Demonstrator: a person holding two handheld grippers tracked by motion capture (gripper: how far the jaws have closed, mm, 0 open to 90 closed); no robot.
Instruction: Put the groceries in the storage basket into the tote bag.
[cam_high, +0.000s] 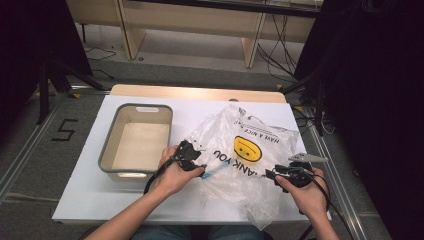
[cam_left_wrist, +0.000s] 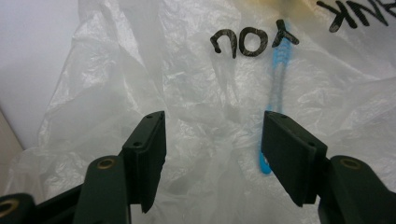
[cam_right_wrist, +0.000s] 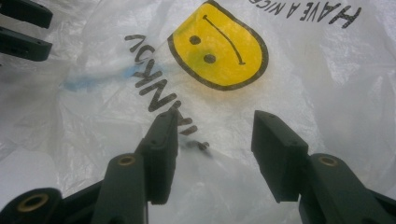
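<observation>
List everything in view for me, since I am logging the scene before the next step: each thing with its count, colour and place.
thin plastic bag with a yellow smiley face and black lettering: one, translucent white, crumpled on the table's right half
slim blue stick-shaped item: one, light blue, seen through the bag's film near the left gripper; what it is I cannot tell
rectangular grey-rimmed tub: one, cream inside, on the table's left half
flat white table: one, white top with a wooden far edge
left gripper: one, black, jaws open over the bag
right gripper: one, black, jaws open at the bag's right side
</observation>
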